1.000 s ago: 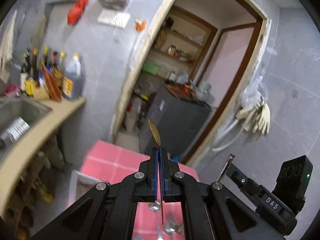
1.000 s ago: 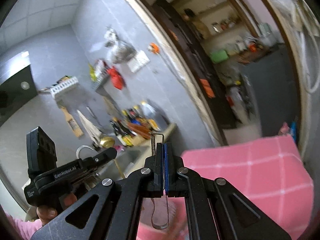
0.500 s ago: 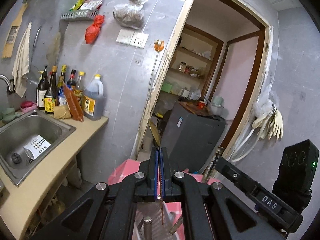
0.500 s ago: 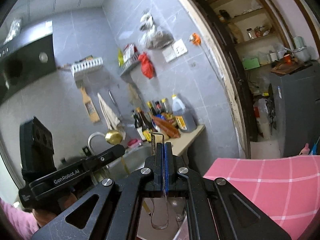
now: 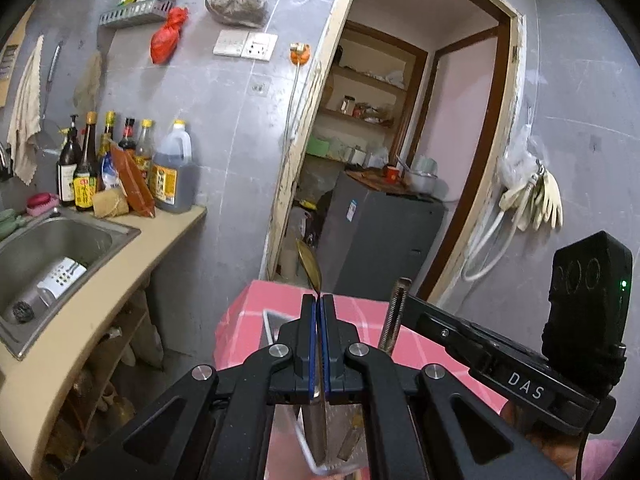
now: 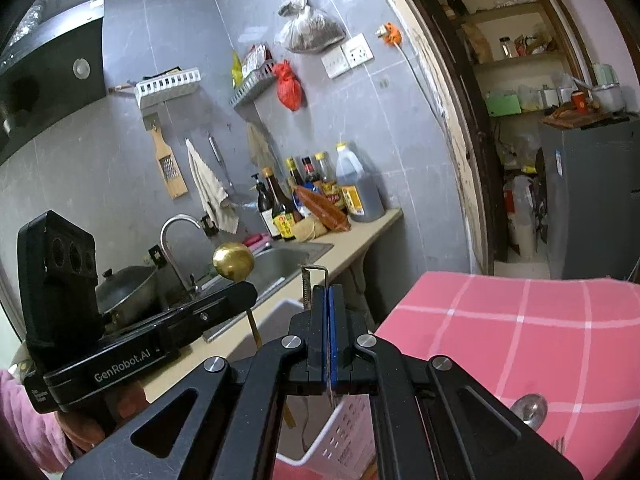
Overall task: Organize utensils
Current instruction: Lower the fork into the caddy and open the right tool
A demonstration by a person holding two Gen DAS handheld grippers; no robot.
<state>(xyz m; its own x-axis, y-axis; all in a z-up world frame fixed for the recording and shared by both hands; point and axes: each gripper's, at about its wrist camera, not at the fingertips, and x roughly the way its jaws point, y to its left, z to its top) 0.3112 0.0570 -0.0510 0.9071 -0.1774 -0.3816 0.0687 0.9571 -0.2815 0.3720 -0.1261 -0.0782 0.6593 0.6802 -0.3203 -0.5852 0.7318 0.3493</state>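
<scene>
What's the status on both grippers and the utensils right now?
Left gripper jaws shut on gold spoon, bowl up. Right gripper jaws shut on metal whisk. Both above white basket on pink tablecloth. Nothing blocking.

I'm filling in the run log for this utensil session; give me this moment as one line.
left tongs: shut on gold spoon | right tongs: shut on metal peeler | both held above white basket by pink tablecloth

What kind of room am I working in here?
A small home kitchen, most likely: a stainless steel sink set in a beige counter, dark sauce and oil bottles against the grey tiled wall, and a pantry doorway with wooden shelves.
</scene>
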